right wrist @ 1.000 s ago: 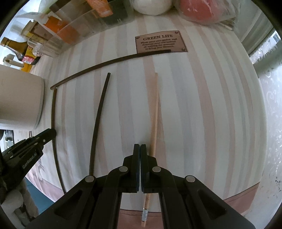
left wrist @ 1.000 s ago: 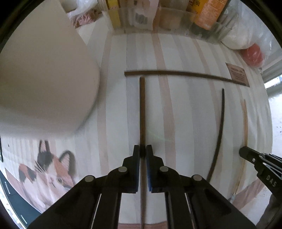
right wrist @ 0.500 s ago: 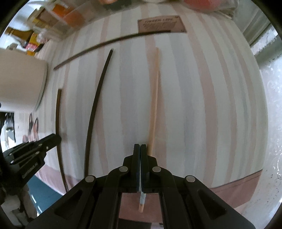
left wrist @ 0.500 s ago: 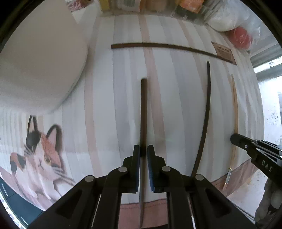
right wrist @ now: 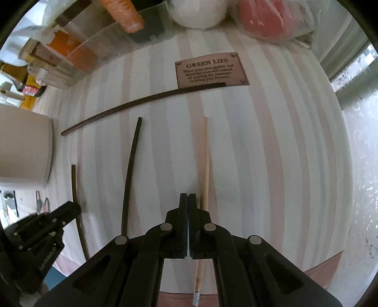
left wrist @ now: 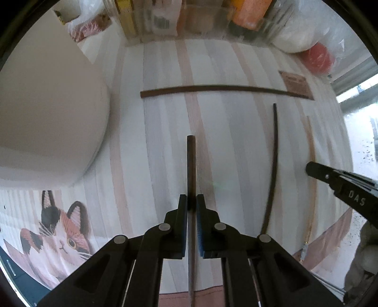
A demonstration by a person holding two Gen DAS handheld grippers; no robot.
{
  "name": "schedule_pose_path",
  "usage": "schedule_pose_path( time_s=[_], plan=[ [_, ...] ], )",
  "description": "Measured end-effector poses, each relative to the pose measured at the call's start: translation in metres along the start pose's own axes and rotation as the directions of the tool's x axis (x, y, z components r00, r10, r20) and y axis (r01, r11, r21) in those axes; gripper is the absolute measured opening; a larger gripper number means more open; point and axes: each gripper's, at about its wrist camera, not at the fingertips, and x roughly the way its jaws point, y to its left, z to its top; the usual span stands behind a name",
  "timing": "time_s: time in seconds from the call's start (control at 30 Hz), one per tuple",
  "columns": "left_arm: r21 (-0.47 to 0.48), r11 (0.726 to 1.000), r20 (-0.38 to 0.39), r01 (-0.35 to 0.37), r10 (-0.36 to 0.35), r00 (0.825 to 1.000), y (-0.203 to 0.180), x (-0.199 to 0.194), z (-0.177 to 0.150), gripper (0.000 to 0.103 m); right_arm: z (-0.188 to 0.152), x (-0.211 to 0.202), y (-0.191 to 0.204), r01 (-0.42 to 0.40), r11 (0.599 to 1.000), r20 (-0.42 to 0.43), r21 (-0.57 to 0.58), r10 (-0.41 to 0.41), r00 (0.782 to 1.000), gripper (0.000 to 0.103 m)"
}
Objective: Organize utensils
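Observation:
My left gripper [left wrist: 191, 200] is shut on a dark brown chopstick [left wrist: 191, 165] that points forward above the striped tablecloth; it also shows in the right wrist view [right wrist: 74, 184]. A second dark chopstick [left wrist: 271, 165] lies to its right, and a third [left wrist: 224, 89] lies crosswise farther back. A light wooden chopstick [right wrist: 204, 160] lies just right of my right gripper [right wrist: 187, 199], which is shut and empty above the cloth. The right gripper also shows in the left wrist view [left wrist: 311, 167]. A large white holder [left wrist: 47, 113] stands at the left.
A clear organizer [right wrist: 99, 47] with bottles and packets lines the back edge. A white bag [left wrist: 295, 35] and a red item in plastic [right wrist: 259, 16] sit at the back right. A "GREEN LIFE" label [right wrist: 210, 70] is on the cloth. A cat-print mat [left wrist: 59, 238] lies front left.
My left gripper, still holding the dark chopstick, has moved forward again after pulling back; the holder and back shelf look nearer. The right gripper has also moved forward a little, staying shut.

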Motion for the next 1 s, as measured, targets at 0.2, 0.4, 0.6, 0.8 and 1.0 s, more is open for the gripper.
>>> schedule_pose_path(
  time_s=[0.2,0.4,0.6,0.8,1.0],
  plan=[
    [0.01,1.0,0.094,0.016,-0.016,0.995,0.017,-0.057,-0.004,0.004,-0.014,-0.037,-0.004,-0.092,0.995,0.101,0.027,0.089,0.991,0.0],
    [0.019,1.0,0.181,0.023,-0.026,0.983,0.015,-0.103,-0.011,0.004,-0.023,-0.081,-0.008,-0.146,0.989,0.198,0.009,0.142,0.97,0.0],
    [0.026,1.0,0.201,0.007,-0.012,0.98,0.028,-0.111,-0.014,0.004,-0.019,-0.079,-0.006,-0.16,0.986,0.161,0.039,0.152,0.975,0.0],
    [0.007,1.0,0.163,-0.017,0.015,0.986,0.025,-0.081,0.0,0.004,-0.018,-0.035,-0.01,0.004,1.0,0.026,0.02,-0.005,1.0,0.035],
    [0.008,1.0,0.152,-0.019,0.017,0.988,0.026,-0.076,0.001,0.004,-0.019,-0.014,-0.007,0.08,0.997,-0.004,0.003,-0.08,0.997,0.007]
  ],
)
